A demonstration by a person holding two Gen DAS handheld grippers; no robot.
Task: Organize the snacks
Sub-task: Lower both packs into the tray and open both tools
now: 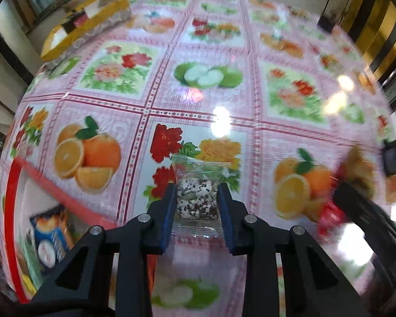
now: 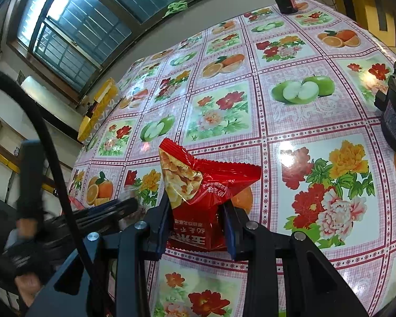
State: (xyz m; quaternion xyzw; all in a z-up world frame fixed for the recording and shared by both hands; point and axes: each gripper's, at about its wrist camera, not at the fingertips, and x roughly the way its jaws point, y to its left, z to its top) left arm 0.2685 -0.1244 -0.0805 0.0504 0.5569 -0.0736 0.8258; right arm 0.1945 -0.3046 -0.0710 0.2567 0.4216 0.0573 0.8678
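Covering pretty much everything I can see is the table (image 1: 250, 137), with that glossy pink checked cloth printed with oranges, green apples and peonies. Off at its far left corner sits a yellow box (image 1: 87, 23), a bit blurry from here. Down at the lower left of my left wrist view there's a red-rimmed tray (image 1: 12, 211) with a blue packet (image 1: 51, 235) lying inside it.

On the right side I've got the right gripper (image 2: 196, 224) clamped on a red snack bag (image 2: 206, 195), the one with chips pictured on its front. Its pads squeeze the lower part of the bag, and the crinkled top fans out above the fingers, lifted off the cloth. Same bag shows up blurred at the right edge of my left camera.

Left gripper (image 1: 196, 206) points steeply down at the cloth, and a small clear-wrapped snack (image 1: 196, 198), white with dark speckles, sits right between its blue pads. Jaws are pulled in narrow and both pads press the packet's sides, with the sealed ends of the wrapper sticking out ahead of and behind the fingertips. The packet lies flat on the flower panel, right by the orange print.
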